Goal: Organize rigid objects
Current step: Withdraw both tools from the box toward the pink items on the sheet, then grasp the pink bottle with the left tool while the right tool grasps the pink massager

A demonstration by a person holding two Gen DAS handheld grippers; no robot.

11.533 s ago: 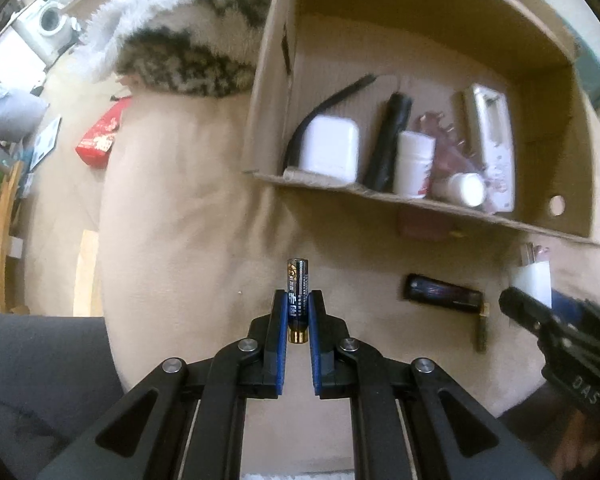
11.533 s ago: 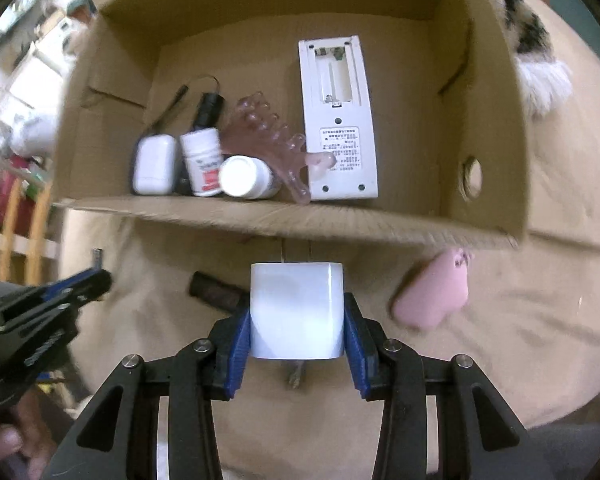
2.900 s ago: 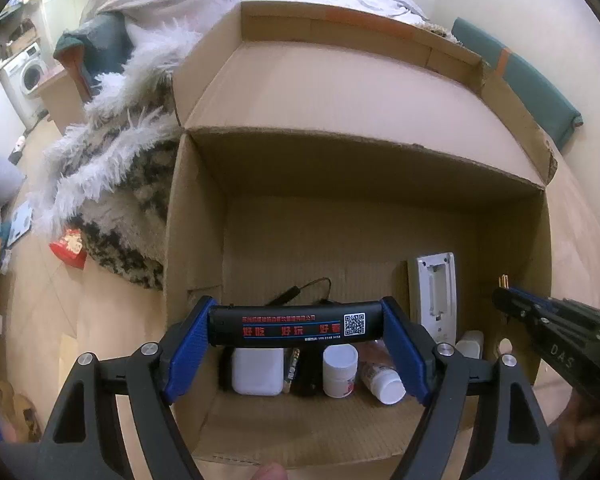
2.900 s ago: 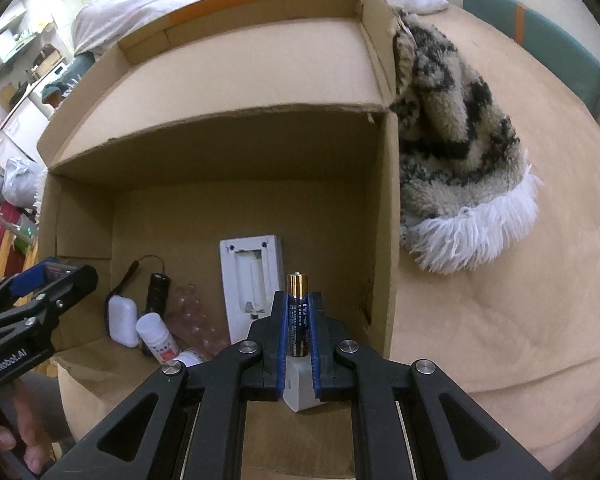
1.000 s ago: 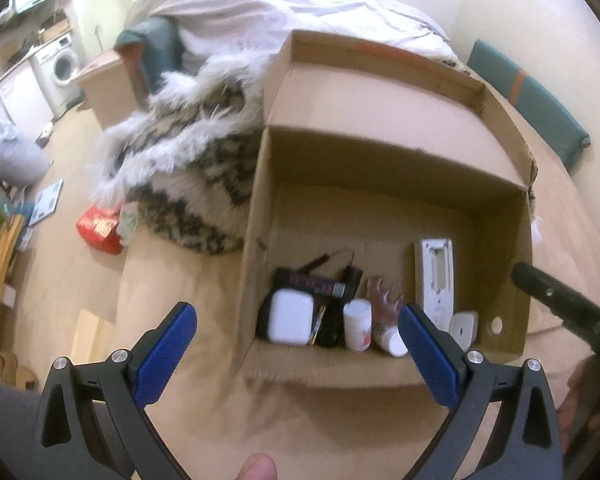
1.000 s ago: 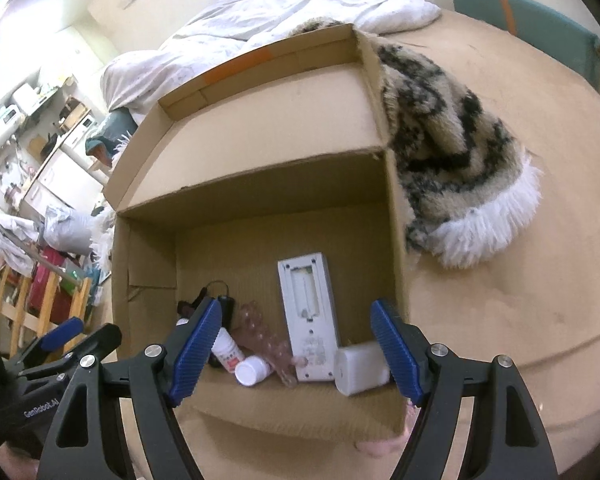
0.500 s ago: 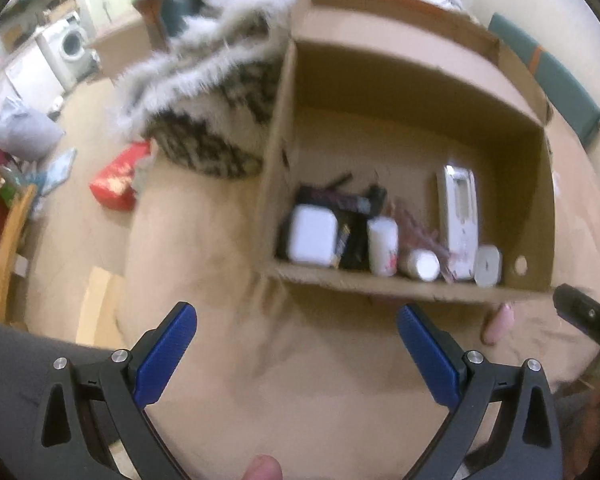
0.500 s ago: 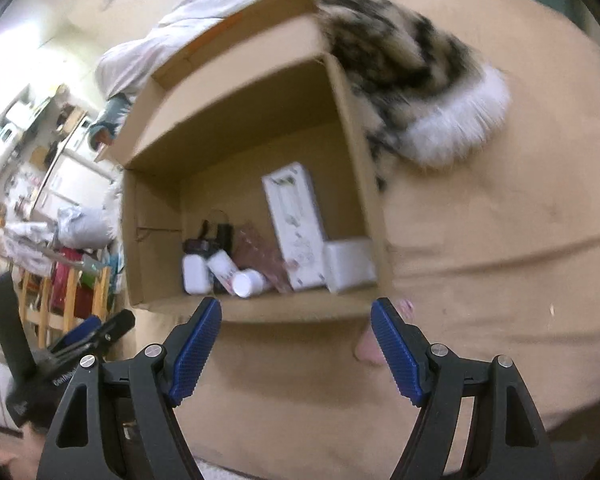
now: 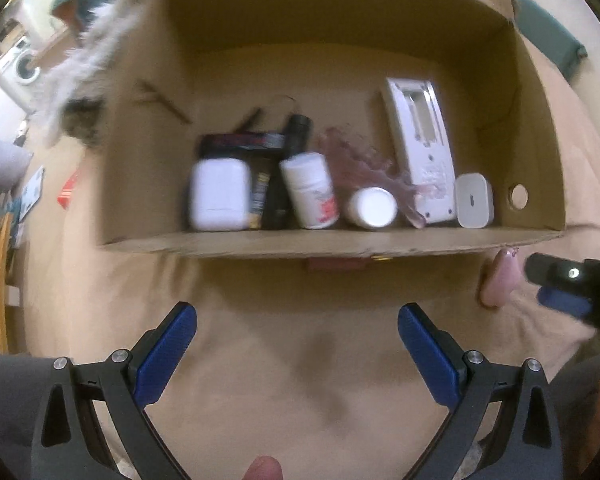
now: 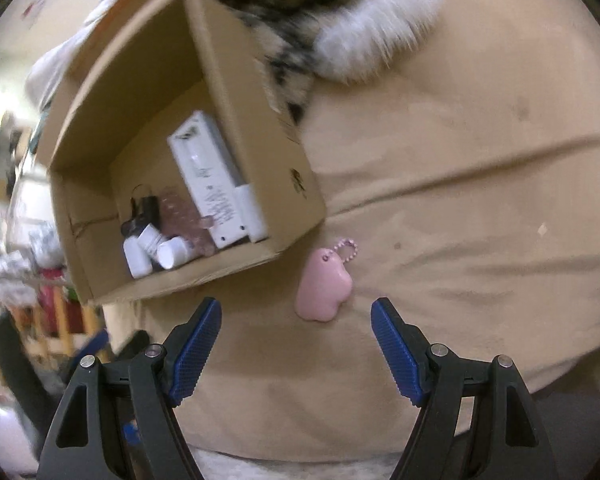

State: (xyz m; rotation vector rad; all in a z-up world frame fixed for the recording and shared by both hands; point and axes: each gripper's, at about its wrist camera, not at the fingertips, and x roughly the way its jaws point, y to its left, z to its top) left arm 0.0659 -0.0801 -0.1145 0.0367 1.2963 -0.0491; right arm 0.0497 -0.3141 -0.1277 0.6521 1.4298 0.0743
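Down over the tan bedcover (image 9: 300,360), both grippers stood with their jaws spread wide and nothing between the blue pads. From the left wrist view, the left gripper (image 9: 297,344) pointed at bare cover just short of the cardboard box (image 9: 332,242), whose near wall ran across at about 12 o'clock from the fingertips. Inside the box, along that near wall, lay a row of things: a white rounded case (image 9: 219,194) toward 11 o'clock, a battery (image 9: 259,194) beside it, a black tube (image 9: 242,141) behind, a white pill bottle with a red label (image 9: 310,190), a second white bottle (image 9: 371,207) seen cap-on, a pinkish clear comb-like piece (image 9: 356,164), a white remote control (image 9: 422,144) lying back up with its battery bay open, and a white charger plug (image 9: 474,200) at the 1 o'clock end. The view was blurred, so small print could not be read.

Outside the box, a pink keychain charm (image 10: 324,290) with a bead chain lay on the cover just beside the box's near corner. From the right wrist view, it sat at 12 o'clock from the right gripper (image 10: 296,330), just ahead of the open fingertips and apart from both pads. A furry patterned throw (image 10: 320,12) lay against the box's far side, toward 12 o'clock.
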